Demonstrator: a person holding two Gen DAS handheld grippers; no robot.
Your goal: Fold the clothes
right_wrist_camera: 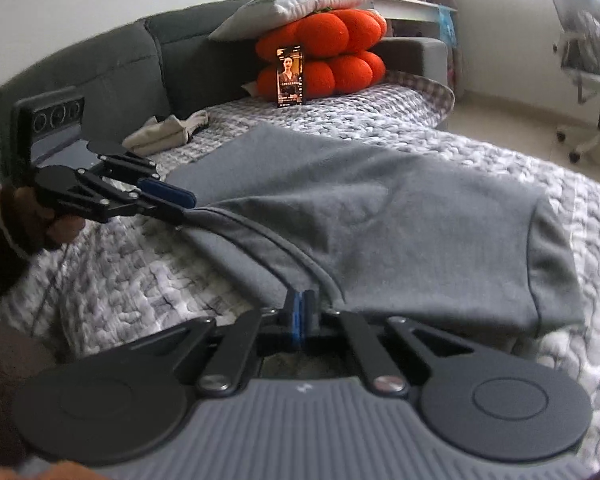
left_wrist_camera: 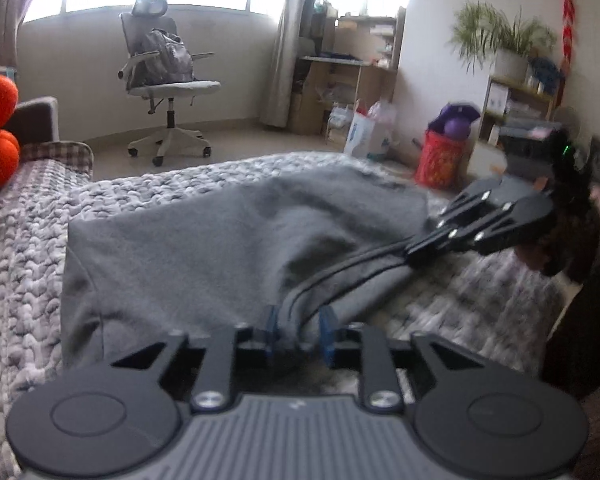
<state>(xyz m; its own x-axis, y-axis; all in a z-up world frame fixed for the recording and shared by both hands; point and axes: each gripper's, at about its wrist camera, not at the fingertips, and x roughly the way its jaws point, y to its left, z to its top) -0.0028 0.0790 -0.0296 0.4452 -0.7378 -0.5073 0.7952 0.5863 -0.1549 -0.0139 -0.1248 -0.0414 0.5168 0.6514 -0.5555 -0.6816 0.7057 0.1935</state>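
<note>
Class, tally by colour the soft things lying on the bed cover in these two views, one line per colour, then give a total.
Grey garment: 1
Orange cushions: 2
White pillow: 1
Beige cloth: 1
Total: 5

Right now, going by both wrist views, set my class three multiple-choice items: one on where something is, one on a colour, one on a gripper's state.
1. Where is the phone?
A) lying flat on the floor
B) standing against the orange cushions
C) on a shelf

2. What colour is the garment being folded?
A) grey
B) red
C) white

3. How is the right gripper?
A) wide open
B) shut on the garment's edge
C) holding the phone

Key: B, the right wrist view shows it upright against the cushions. A, the cloth is grey in both views. B, its pads are together and the hem runs into them.
</note>
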